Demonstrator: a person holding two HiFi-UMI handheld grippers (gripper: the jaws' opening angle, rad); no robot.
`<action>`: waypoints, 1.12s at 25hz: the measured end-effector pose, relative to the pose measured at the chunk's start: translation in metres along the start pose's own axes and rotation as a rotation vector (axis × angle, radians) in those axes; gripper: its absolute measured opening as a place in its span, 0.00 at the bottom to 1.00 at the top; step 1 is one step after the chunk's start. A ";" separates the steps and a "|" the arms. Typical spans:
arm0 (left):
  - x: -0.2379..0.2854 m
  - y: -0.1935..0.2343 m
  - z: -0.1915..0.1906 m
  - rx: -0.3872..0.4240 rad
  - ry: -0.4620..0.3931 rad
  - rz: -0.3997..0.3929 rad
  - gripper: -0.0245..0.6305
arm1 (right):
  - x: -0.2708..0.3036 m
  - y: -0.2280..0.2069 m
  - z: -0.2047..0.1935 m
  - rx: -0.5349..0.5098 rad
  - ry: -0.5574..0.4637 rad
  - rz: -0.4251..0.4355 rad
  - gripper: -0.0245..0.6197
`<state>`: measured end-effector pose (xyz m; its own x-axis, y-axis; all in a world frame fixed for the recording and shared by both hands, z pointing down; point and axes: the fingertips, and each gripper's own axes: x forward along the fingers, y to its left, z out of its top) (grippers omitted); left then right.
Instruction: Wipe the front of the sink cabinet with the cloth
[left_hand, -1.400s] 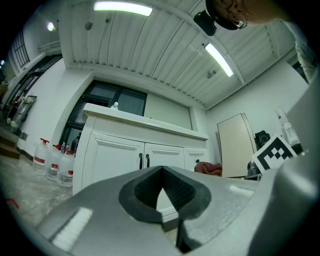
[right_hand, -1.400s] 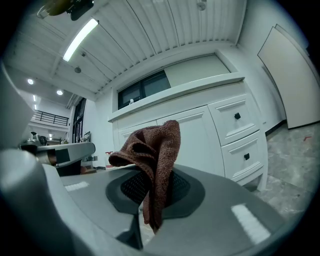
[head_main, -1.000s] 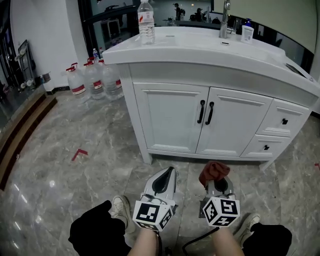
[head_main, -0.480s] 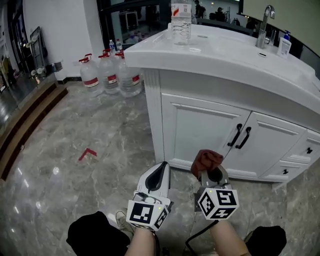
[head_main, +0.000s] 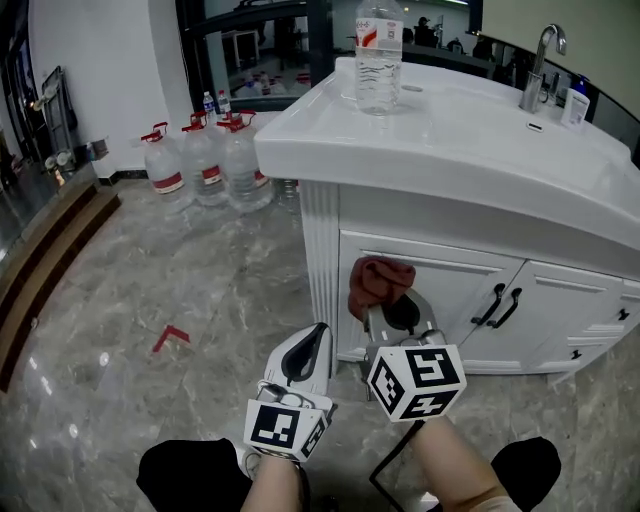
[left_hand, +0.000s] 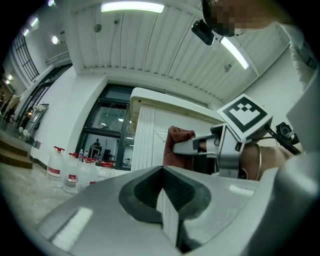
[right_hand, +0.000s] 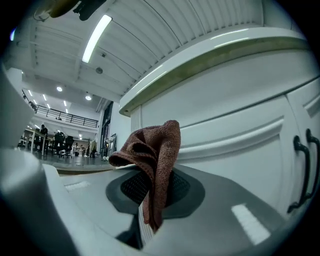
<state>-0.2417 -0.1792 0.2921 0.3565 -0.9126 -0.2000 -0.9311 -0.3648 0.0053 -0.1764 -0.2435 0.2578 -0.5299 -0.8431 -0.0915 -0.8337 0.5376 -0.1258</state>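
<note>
A rust-red cloth (head_main: 378, 281) is held up at the left end of the sink cabinet (head_main: 450, 288) front, clamped by one bunched fold between the jaws of the right gripper (head_main: 393, 318). Whether it touches the cabinet cannot be told. The left gripper (head_main: 311, 348) is kept low beside it, jaws closed together on nothing. The cloth is judged light, soft and floppy, best taken by a gathered fold, with fabric left proud of the jaws for pressing flat.

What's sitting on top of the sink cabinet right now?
A clear water bottle stands near the countertop's left end; a faucet and a small white bottle are far right. The top's right end is cut off by the frame.
</note>
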 end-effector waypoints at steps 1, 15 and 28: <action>0.002 0.003 0.000 0.008 -0.001 -0.009 0.04 | 0.007 0.005 0.004 -0.006 -0.005 0.005 0.16; 0.017 -0.013 -0.007 0.010 0.006 -0.096 0.04 | 0.012 -0.012 0.015 -0.035 0.016 -0.039 0.16; 0.041 -0.098 0.004 -0.020 -0.008 -0.196 0.04 | -0.069 -0.123 0.036 -0.036 0.033 -0.249 0.16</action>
<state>-0.1362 -0.1800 0.2799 0.5301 -0.8223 -0.2069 -0.8422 -0.5390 -0.0152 -0.0320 -0.2512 0.2441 -0.3115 -0.9498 -0.0295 -0.9440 0.3129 -0.1049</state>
